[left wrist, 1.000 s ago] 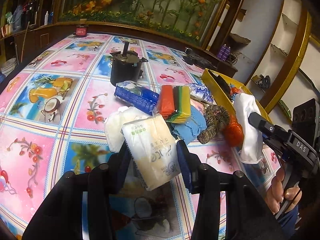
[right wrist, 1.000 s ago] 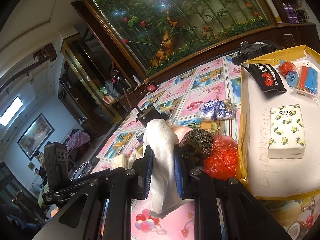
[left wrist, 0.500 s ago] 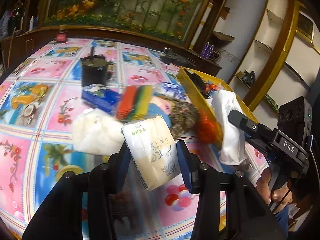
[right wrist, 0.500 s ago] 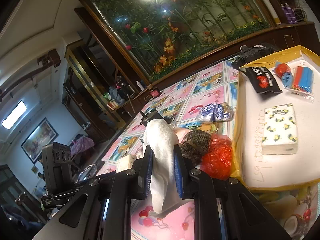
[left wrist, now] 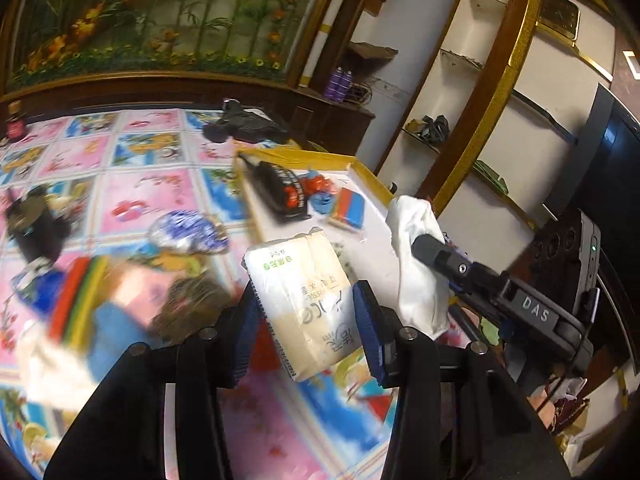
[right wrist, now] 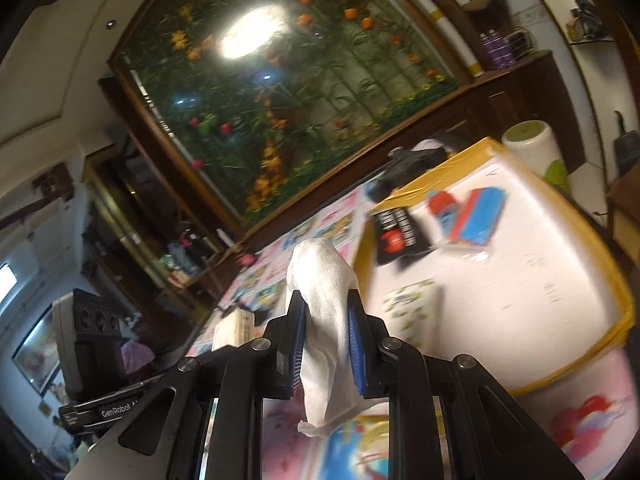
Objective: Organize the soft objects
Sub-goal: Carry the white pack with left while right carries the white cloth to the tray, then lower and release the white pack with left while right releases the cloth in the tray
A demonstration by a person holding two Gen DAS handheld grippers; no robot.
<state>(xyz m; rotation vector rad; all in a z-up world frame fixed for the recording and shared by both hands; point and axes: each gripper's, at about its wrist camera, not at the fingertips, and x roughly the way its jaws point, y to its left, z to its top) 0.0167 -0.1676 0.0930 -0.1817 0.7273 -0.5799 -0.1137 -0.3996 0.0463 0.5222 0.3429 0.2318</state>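
Between the left gripper's (left wrist: pixel 306 312) jaws a tissue pack (left wrist: pixel 298 300) is sitting pinched, while the right gripper (right wrist: pixel 324 344) is clamping a white cloth (right wrist: pixel 324 312), both apparently heading for the yellow-rimmed tray (right wrist: pixel 560 280) ahead.

A home – floral mural (left wrist: pixel 160 20); wall shelves (left wrist: pixel 472 60); patterned tablecloth (left wrist: pixel 152 184)

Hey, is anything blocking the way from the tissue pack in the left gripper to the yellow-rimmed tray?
Nothing visible blocks it. The left gripper holds the tissue pack in the air near the tray, whose near white floor looks bare; the things in it lie further back.
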